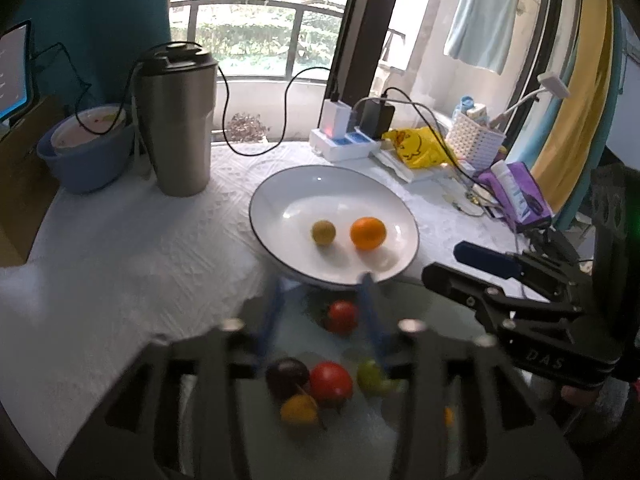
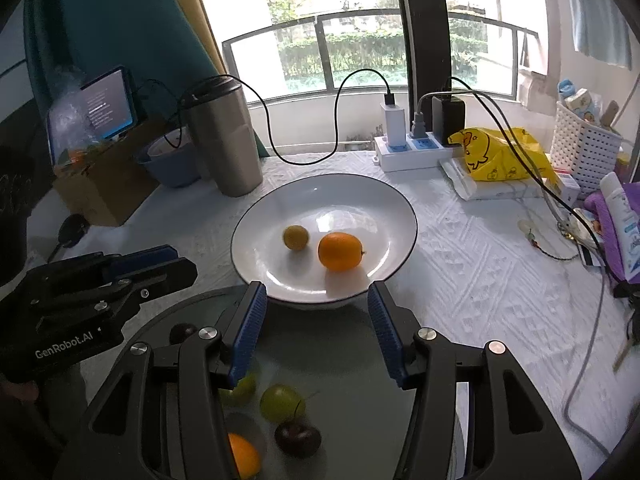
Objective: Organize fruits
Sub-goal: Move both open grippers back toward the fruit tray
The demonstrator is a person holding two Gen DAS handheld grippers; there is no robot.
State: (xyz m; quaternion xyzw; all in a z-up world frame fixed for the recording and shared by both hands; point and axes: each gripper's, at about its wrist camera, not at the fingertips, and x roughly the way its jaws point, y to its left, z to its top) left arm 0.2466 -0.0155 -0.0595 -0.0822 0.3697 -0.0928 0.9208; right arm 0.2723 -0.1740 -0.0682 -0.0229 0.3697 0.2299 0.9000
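Note:
A white plate (image 1: 280,196) (image 2: 352,192) holds an orange (image 1: 368,233) (image 2: 340,251) and a small yellow-green fruit (image 1: 323,232) (image 2: 296,237). In front of it a grey round tray (image 1: 424,300) (image 2: 328,344) holds several small fruits: red ones (image 1: 342,316), a dark plum (image 1: 287,376) (image 2: 298,438), green ones (image 2: 282,403) and orange ones (image 2: 244,456). My left gripper (image 1: 322,286) is open and empty above the tray, blurred. My right gripper (image 2: 317,294) is open and empty above the tray, its tips at the plate's near rim.
A steel tumbler (image 1: 176,120) and a blue bowl (image 1: 88,160) stand at the back left. A power strip with chargers (image 2: 412,148), a yellow bag (image 2: 496,152), a white basket (image 2: 584,144) and cables lie at the back right. A white cloth (image 2: 480,280) covers the table.

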